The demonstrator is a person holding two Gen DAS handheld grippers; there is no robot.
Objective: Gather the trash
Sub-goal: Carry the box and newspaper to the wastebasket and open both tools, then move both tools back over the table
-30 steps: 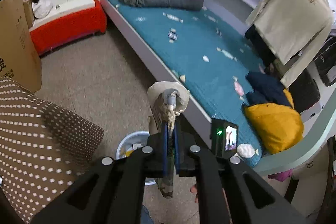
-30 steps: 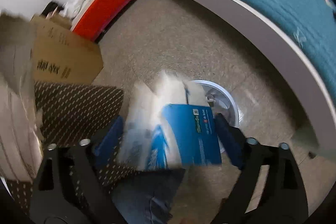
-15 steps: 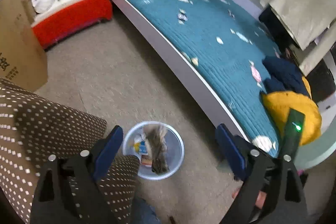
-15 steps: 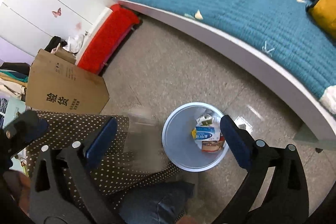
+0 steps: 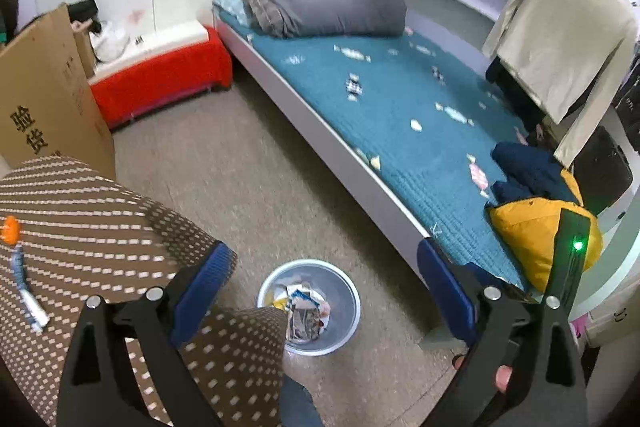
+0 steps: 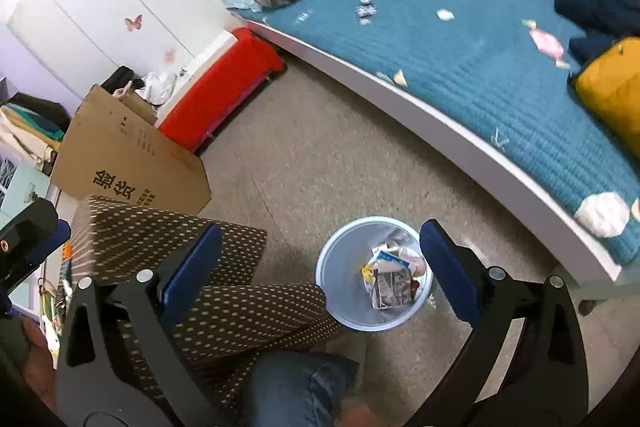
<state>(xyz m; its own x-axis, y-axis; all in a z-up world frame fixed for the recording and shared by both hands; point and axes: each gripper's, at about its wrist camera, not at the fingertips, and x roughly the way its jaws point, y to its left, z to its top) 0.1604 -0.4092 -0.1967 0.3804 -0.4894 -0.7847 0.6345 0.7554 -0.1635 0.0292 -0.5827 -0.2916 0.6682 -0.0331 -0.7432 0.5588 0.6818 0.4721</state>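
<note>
Your left gripper (image 5: 326, 281) and right gripper (image 6: 320, 263) both point steeply downward with blue-padded jaws spread wide and nothing between them, the left's having just opened, while what seems to be your fingertip (image 5: 503, 377) shows beside the left gripper's frame.

Teal bed (image 5: 400, 115), speckled floor (image 5: 248, 179)

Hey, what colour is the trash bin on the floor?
Pale silvery-grey trash bin, clearest in the right wrist view.
</note>
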